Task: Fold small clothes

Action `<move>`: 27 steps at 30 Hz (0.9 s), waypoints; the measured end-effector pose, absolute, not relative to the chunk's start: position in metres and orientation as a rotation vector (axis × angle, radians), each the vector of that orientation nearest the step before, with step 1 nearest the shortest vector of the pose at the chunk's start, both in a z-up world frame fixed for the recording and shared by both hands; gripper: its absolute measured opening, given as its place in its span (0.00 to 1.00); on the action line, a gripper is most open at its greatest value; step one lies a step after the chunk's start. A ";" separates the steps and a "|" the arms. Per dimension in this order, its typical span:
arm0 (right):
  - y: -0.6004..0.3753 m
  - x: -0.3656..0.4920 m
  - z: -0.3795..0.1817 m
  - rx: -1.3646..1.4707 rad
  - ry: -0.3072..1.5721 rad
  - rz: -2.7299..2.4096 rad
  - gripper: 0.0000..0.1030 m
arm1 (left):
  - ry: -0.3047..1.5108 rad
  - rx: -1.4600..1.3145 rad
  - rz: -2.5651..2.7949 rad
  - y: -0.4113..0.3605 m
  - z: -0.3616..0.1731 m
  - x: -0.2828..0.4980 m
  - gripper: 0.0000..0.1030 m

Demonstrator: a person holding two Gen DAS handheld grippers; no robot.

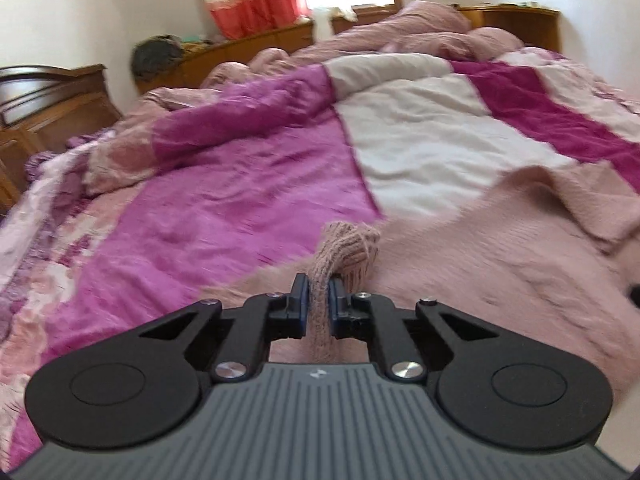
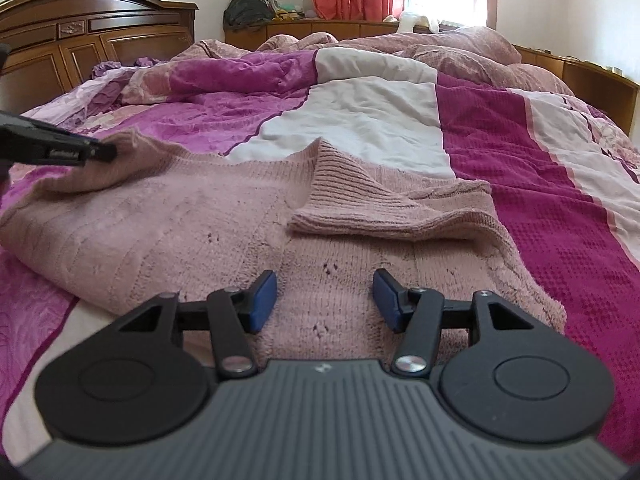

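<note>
The pink knitted sweater (image 2: 168,216) lies spread over the bed's quilt (image 2: 360,120), filling the lower middle of the right wrist frame. It looks soft, light and stretchy, likely to sag, so ribbed edges give the surest hold. The left gripper (image 1: 319,286) has its fingers pinched on a ribbed cuff, at centre left. The right gripper (image 2: 325,294) hovers with fingers wide above the knit. A wooden headboard (image 2: 80,32) stands upper left; rumpled bedding may snag folds.
</note>
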State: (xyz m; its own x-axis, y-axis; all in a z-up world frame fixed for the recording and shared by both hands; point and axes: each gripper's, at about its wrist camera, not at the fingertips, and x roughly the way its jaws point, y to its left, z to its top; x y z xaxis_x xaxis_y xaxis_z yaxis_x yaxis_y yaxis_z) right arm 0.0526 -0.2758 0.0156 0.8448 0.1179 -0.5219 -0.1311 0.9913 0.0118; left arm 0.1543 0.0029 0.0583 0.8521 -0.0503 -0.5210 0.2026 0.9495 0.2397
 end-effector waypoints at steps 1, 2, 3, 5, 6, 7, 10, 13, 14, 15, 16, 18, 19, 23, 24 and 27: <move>-0.277 0.054 0.016 -0.015 0.552 0.131 0.54 | 0.528 0.307 -0.107 0.006 0.058 0.159 0.11; -0.277 0.054 0.016 -0.006 0.555 0.131 0.54 | 0.525 0.323 -0.072 0.009 0.056 0.164 0.11; -0.278 0.055 0.016 0.000 0.558 0.131 0.54 | 0.529 0.336 -0.035 0.013 0.052 0.171 0.11; -0.278 0.055 0.017 -0.003 0.562 0.133 0.54 | 0.564 0.327 0.015 0.022 0.046 0.183 0.12; -0.278 0.055 0.018 -0.008 0.564 0.135 0.54 | 0.587 0.314 0.025 0.026 0.044 0.187 0.13; -0.278 0.055 0.018 -0.013 0.566 0.137 0.54 | 0.603 0.291 0.030 0.031 0.044 0.188 0.18; -0.278 0.055 0.022 -0.024 0.575 0.150 0.54 | 0.605 0.220 0.026 0.041 0.051 0.181 0.26; -0.280 0.054 0.029 -0.029 0.576 0.159 0.55 | 0.606 0.149 0.005 0.047 0.062 0.165 0.41; -0.281 0.053 0.032 -0.037 0.571 0.161 0.55 | 0.608 0.122 -0.010 0.049 0.065 0.159 0.46; -0.281 0.051 0.035 -0.052 0.562 0.160 0.55 | 0.609 0.104 -0.024 0.048 0.068 0.152 0.46; -0.281 0.050 0.037 -0.070 0.551 0.157 0.55 | 0.613 0.094 -0.036 0.045 0.069 0.146 0.47; -0.280 0.048 0.043 -0.118 0.527 0.151 0.55 | 0.621 0.094 -0.061 0.039 0.072 0.135 0.47; -0.279 0.048 0.044 -0.143 0.516 0.149 0.55 | 0.624 0.095 -0.070 0.036 0.073 0.129 0.47; -0.278 0.055 0.046 -0.272 0.496 0.150 0.55 | 0.657 0.067 -0.122 0.023 0.068 0.111 0.48; -0.278 0.059 0.044 -0.295 0.498 0.157 0.55 | 0.666 0.065 -0.135 0.021 0.065 0.108 0.48; -0.278 0.072 0.039 -0.359 0.518 0.173 0.54 | 0.706 0.067 -0.131 0.014 0.052 0.105 0.48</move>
State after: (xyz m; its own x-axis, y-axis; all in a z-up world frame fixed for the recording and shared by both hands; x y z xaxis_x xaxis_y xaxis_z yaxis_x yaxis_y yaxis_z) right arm 0.0721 -0.2781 0.0392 0.8559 0.0714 -0.5121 -0.2510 0.9233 -0.2908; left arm 0.1051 0.0137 0.0515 0.7533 -0.0969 -0.6505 0.1422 0.9897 0.0172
